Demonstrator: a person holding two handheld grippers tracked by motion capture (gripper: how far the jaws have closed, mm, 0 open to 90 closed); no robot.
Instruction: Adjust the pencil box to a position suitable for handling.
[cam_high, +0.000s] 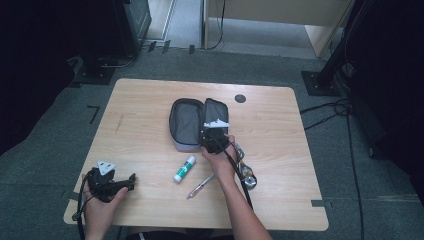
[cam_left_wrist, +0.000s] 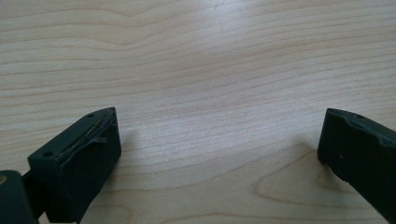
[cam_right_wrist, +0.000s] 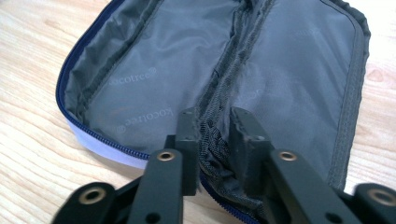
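Observation:
A grey pencil case (cam_high: 186, 122) with a blue zip lies open in the middle of the wooden table (cam_high: 280, 140). My right gripper (cam_high: 209, 135) sits at its near edge. In the right gripper view the jaws are nearly together, pinching the fabric ridge between the two halves of the pencil case (cam_right_wrist: 140, 79); the right gripper (cam_right_wrist: 215, 119) is shut on it. My left gripper (cam_high: 131, 181) rests near the table's front left corner. In the left gripper view, the left gripper (cam_left_wrist: 219, 128) stands wide open over bare wood.
A white glue stick (cam_high: 184, 169) with a green cap and a pen (cam_high: 200, 186) lie on the table just in front of the case. A dark round cable hole (cam_high: 240, 98) is at the back. Black stands and cables surround the table on the floor.

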